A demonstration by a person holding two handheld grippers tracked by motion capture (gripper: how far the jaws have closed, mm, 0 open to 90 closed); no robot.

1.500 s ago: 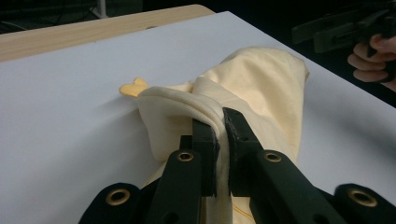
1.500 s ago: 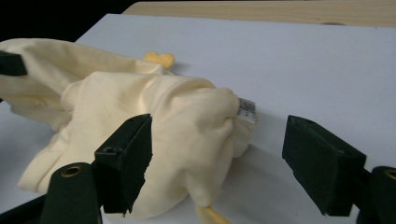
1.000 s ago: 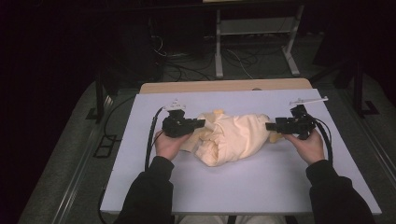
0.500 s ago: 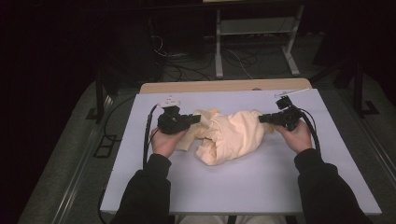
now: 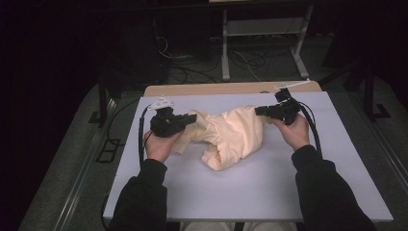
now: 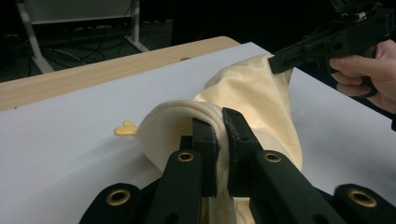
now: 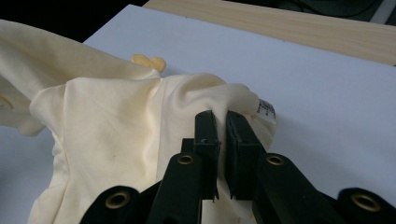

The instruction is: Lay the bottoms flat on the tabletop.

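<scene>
Cloth is pinched by left gripper and right gripper over white table.

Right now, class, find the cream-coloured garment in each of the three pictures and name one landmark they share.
High view: the cream garment lies mid-table, stretched between the left gripper and the right gripper.
Left gripper view: it sits centre, rising toward the upper right, pinched in the near jaws.
Right gripper view: it covers the left and centre, its edge clamped in the jaws.
Shared landmark: the wooden strip along the table's far edge.
</scene>
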